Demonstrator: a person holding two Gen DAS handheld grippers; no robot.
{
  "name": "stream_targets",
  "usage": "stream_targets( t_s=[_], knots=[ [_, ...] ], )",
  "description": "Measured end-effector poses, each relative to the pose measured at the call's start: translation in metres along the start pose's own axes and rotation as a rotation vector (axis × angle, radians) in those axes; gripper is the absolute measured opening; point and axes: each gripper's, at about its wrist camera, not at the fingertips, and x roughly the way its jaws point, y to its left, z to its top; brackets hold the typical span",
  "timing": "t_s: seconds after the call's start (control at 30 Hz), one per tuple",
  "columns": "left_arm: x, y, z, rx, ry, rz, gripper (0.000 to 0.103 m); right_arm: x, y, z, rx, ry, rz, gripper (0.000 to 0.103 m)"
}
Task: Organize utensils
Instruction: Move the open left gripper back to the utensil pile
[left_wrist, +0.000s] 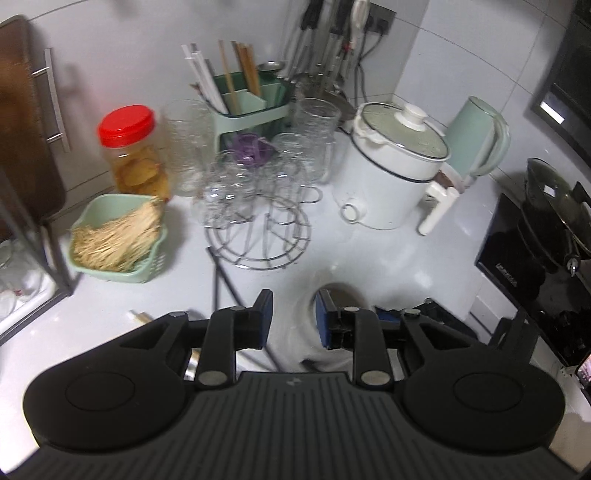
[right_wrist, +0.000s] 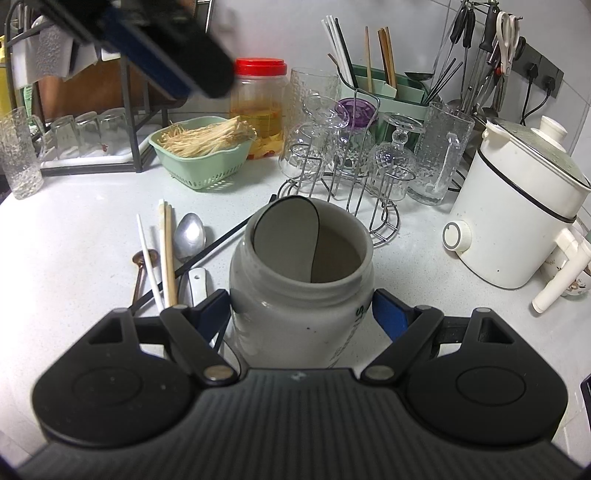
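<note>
In the right wrist view, nearest to us, our right gripper (right_wrist: 301, 314) has its jaws spread wide around a grey jar (right_wrist: 301, 280) at lower centre; the blue pads stand just beside its walls, and we cannot tell whether they touch. The jar stands upright on the white tabletop (right_wrist: 74, 236), mouth open.

Just left of the jar lie the loose utensils: a white chopstick (right_wrist: 147, 254), a wooden pair (right_wrist: 167, 251), a metal spoon (right_wrist: 189, 234), a black chopstick (right_wrist: 214, 243) slanting toward the jar, and a small copper spoon (right_wrist: 139, 260). Their long axes run mostly away from us, near to far.

In the left wrist view our left gripper (left_wrist: 293, 317) hangs over the tabletop with jaws spread and nothing between them; in the right view it shows as a blur at upper left (right_wrist: 155, 51). We judge the left hand the nearer one for picking utensils, since they lie on its side of the jar, and the jaws should close across the shafts.

Farther back stand a green basket (right_wrist: 201, 162), a glass rack (right_wrist: 343, 177) and a green utensil holder (right_wrist: 384, 92).
</note>
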Motion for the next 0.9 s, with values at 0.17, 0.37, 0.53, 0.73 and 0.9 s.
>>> stream_targets(
  t_s=[0.17,0.37,0.53,0.73,0.9],
  knots=[
    [-0.007,0.017,-0.012,-0.044,-0.007,0.025,0.029,0.000,0.001,0.001,0.008,0.003,-0.006,0.086],
    [-0.007,0.032,-0.027,-0.103,-0.002,0.033,0.029,-0.001,0.003,-0.001,0.021,-0.002,-0.019,0.086],
    [-0.002,0.038,-0.040,-0.129,0.015,0.039,0.029,0.000,0.003,0.000,0.031,-0.002,-0.027,0.086],
    [0.008,0.046,-0.057,-0.150,0.028,0.041,0.029,0.001,0.002,0.002,0.030,0.007,-0.022,0.086],
    [0.017,0.055,-0.073,-0.205,0.043,0.059,0.029,0.004,-0.001,0.004,0.020,0.015,-0.015,0.086]
  ],
)
